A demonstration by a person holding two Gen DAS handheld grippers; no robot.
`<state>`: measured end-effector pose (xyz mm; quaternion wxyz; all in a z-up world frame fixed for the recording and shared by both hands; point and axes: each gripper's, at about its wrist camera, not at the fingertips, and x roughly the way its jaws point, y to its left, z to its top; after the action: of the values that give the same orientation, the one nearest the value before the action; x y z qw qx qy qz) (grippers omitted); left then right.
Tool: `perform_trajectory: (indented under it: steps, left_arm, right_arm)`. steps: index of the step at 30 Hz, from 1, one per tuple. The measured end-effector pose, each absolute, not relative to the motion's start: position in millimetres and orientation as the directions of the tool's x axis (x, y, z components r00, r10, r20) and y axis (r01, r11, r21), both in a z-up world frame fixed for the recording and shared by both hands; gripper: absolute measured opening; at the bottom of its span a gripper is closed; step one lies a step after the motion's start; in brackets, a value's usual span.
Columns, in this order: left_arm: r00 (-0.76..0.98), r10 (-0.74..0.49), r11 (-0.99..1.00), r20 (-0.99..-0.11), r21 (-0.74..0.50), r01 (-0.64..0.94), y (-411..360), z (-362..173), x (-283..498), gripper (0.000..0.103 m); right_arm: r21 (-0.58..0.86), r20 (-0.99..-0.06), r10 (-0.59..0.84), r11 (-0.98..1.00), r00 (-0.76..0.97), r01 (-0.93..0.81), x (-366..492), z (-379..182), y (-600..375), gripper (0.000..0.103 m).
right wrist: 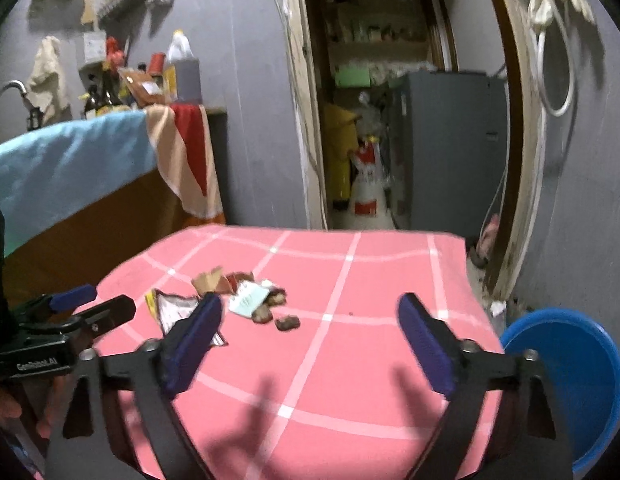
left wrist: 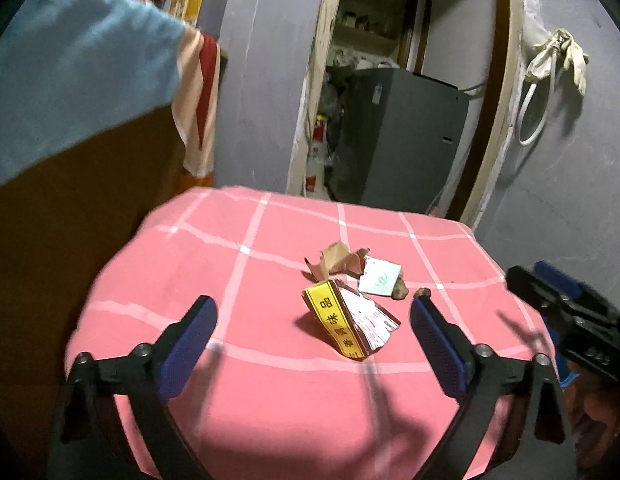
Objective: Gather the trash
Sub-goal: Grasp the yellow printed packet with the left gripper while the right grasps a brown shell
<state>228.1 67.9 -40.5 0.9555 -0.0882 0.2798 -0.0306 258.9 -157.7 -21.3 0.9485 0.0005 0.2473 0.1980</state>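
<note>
A small pile of trash lies on the pink checked tablecloth (left wrist: 269, 400). It holds a crumpled yellow-edged wrapper (left wrist: 348, 322), a torn brown paper scrap (left wrist: 336, 260), a pale green-white packet (left wrist: 380, 278) and small brown bits (right wrist: 287, 322). My left gripper (left wrist: 312, 328) is open, above the cloth, with the yellow wrapper between its fingers. My right gripper (right wrist: 310, 328) is open and empty, hovering over the table to the right of the pile (right wrist: 245, 300). Each gripper shows at the edge of the other's view.
A blue bucket (right wrist: 570, 380) stands on the floor right of the table. A cabinet draped in a light blue cloth (left wrist: 69, 72) stands at the left. A doorway with a grey appliance (left wrist: 402, 136) lies behind. A cable and gloves (left wrist: 558, 60) hang on the right wall.
</note>
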Motion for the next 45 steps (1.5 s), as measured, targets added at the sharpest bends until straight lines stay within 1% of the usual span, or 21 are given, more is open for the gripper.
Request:
perform_trajectory:
  steps: [1, 2, 3, 6, 8, 9, 10, 13, 14, 16, 18, 23, 25, 26, 28, 36, 45]
  left_arm:
    - [0.831, -0.118, 0.980, -0.544, -0.197, 0.010, 69.1, -42.6, 232.0, 0.084]
    - [0.821, -0.123, 0.979, -0.558, -0.205, 0.008, 68.3, -44.4, 234.4, 0.076]
    - [0.810, -0.130, 0.976, -0.572, -0.216, 0.004, 69.1, -45.9, 237.6, 0.068]
    - [0.781, -0.149, 0.966, -0.607, -0.257, -0.015, 71.2, -50.4, 245.1, 0.057]
    - [0.766, -0.168, 0.958, -0.620, -0.287, -0.022, 73.8, -51.6, 247.3, 0.052]
    - [0.763, -0.173, 0.955, -0.623, -0.295, -0.024, 74.4, -52.1, 247.6, 0.048]
    - [0.758, -0.178, 0.953, -0.628, -0.302, -0.027, 74.9, -52.7, 248.7, 0.047]
    - [0.746, -0.185, 0.950, -0.640, -0.312, -0.032, 75.1, -53.9, 251.2, 0.042]
    - [0.742, -0.185, 0.949, -0.644, -0.312, -0.035, 74.7, -54.1, 252.3, 0.039]
    - [0.737, -0.188, 0.949, -0.649, -0.314, -0.035, 73.6, -53.7, 253.8, 0.036]
    - [0.737, -0.192, 0.948, -0.648, -0.316, -0.031, 72.1, -53.0, 254.6, 0.032]
    - [0.737, -0.194, 0.951, -0.648, -0.308, -0.020, 68.6, -52.3, 256.3, 0.027]
    - [0.739, -0.193, 0.951, -0.646, -0.308, -0.020, 67.3, -52.6, 256.6, 0.026]
    - [0.741, -0.193, 0.951, -0.643, -0.308, -0.020, 67.6, -51.8, 255.6, 0.025]
    - [0.742, -0.191, 0.951, -0.643, -0.309, -0.023, 67.7, -51.9, 255.3, 0.024]
    - [0.759, -0.177, 0.954, -0.627, -0.297, -0.023, 64.8, -46.8, 251.0, 0.021]
    - [0.787, -0.177, 0.954, -0.590, -0.301, -0.012, 55.1, -32.2, 238.7, 0.019]
  right_arm:
    - [0.105, -0.481, 0.379, 0.920, 0.791, -0.377, 261.3, -23.6, -157.8, 0.080]
    - [0.119, -0.503, 0.386, 0.917, 0.773, -0.381, 266.8, -26.7, -156.5, 0.079]
    - [0.127, -0.520, 0.390, 0.915, 0.760, -0.383, 270.7, -29.2, -155.2, 0.074]
    - [0.124, -0.577, 0.388, 0.911, 0.719, -0.392, 280.9, -36.2, -147.1, 0.071]
    - [0.126, -0.607, 0.393, 0.906, 0.691, -0.404, 287.0, -40.5, -142.2, 0.067]
    - [0.123, -0.624, 0.390, 0.905, 0.677, -0.408, 290.4, -42.9, -139.5, 0.063]
    - [0.118, -0.638, 0.386, 0.904, 0.666, -0.410, 293.1, -44.8, -136.8, 0.058]
    - [0.116, -0.672, 0.379, 0.902, 0.636, -0.416, 301.5, -51.4, -130.6, 0.054]
    - [0.115, -0.681, 0.378, 0.901, 0.627, -0.418, 304.4, -53.2, -128.5, 0.054]
    - [0.111, -0.701, 0.374, 0.898, 0.607, -0.425, 310.6, -58.1, -122.9, 0.048]
    - [0.106, -0.714, 0.373, 0.894, 0.592, -0.435, 315.7, -61.7, -117.4, 0.045]
    - [0.084, -0.736, 0.352, 0.895, 0.578, -0.438, 326.2, -65.4, -109.1, 0.037]
    - [0.093, -0.751, 0.351, 0.894, 0.559, -0.438, 330.7, -69.8, -108.1, 0.027]
    - [0.094, -0.753, 0.350, 0.895, 0.556, -0.437, 331.5, -70.7, -108.5, 0.026]
    - [0.099, -0.751, 0.355, 0.894, 0.557, -0.436, 331.3, -69.6, -109.8, 0.020]
    - [0.107, -0.732, 0.385, 0.880, 0.562, -0.463, 323.1, -65.6, -112.7, 0.018]
    - [0.122, -0.634, 0.420, 0.883, 0.649, -0.453, 293.0, -39.8, -135.2, 0.018]
